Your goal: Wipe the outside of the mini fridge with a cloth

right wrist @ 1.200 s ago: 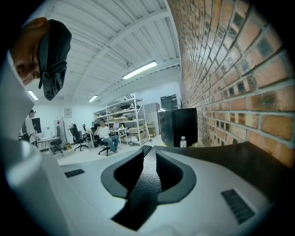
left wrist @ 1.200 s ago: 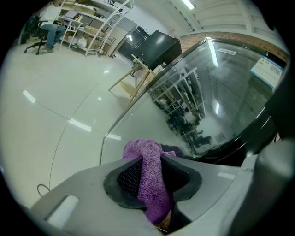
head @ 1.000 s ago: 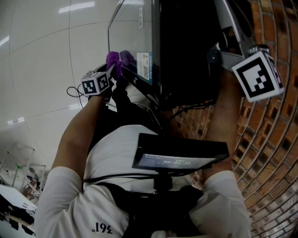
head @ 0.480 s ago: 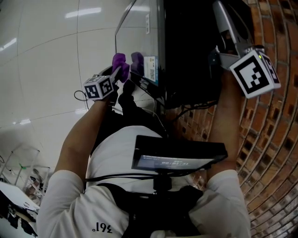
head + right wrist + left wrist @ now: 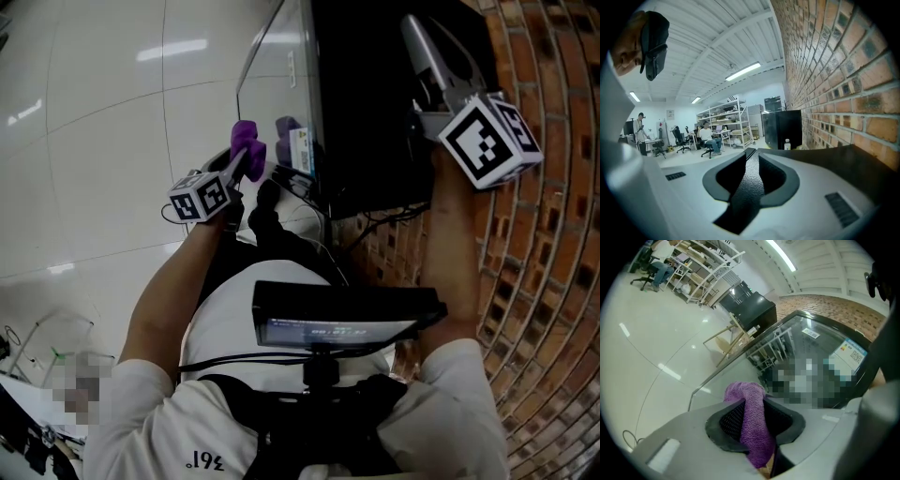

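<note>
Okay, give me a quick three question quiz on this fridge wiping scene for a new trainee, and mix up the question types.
1. True or false: the left gripper is shut on the purple cloth.
2. Multiple choice: the wall beside the mini fridge is made of A) white tile, B) brick, C) wooden boards.
3. Fill in the blank: the jaws of the right gripper are ____, with nothing between them.

Key: 1 true. 2 B. 3 shut.
</note>
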The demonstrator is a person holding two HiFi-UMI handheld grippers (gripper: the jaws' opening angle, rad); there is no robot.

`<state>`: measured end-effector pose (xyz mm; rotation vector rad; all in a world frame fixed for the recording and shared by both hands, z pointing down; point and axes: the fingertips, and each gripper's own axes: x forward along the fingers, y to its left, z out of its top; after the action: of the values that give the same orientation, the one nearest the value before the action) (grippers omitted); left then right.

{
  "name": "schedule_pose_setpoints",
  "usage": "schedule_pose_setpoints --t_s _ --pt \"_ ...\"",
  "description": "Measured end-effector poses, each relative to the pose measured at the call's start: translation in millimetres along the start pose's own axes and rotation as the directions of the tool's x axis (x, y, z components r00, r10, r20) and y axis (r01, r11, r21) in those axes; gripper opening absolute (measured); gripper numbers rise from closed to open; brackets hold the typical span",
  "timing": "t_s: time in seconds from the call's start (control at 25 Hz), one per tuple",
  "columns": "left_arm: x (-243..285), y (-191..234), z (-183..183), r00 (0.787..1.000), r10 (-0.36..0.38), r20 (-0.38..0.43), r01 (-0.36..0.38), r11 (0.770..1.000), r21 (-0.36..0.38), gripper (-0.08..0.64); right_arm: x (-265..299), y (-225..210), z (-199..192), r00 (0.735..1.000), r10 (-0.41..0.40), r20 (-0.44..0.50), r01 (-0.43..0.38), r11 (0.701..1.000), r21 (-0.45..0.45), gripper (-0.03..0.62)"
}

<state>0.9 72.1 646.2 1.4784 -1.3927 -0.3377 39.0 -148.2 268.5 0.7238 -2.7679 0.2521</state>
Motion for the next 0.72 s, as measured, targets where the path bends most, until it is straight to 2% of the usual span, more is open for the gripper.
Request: schedule_pose_setpoints --t_s 0.2,0.44,0.72 --pt "-10.8 -30.6 27.6 0.996 -0.076 0.037 0.075 0.997 0.017 0.107 -11.6 2.1 -0.5 1.0 -0.01 0.012 0.01 1.0 0.002 0.075" --pt "-27.7 -69.8 68.6 0.982 -0.166 0.092 0.163 0.986 0.038 0.107 -29.3 8.6 8.7 0.999 -0.005 0.046 0.004 1.0 0.015 0.075" --pt "-51.5 -101.2 96.2 0.967 -0.231 0.11 0.226 0.973 0.056 0.107 -43.0 15.2 8.2 0.999 -0.045 0.028 0.045 0.999 0.006 0.075"
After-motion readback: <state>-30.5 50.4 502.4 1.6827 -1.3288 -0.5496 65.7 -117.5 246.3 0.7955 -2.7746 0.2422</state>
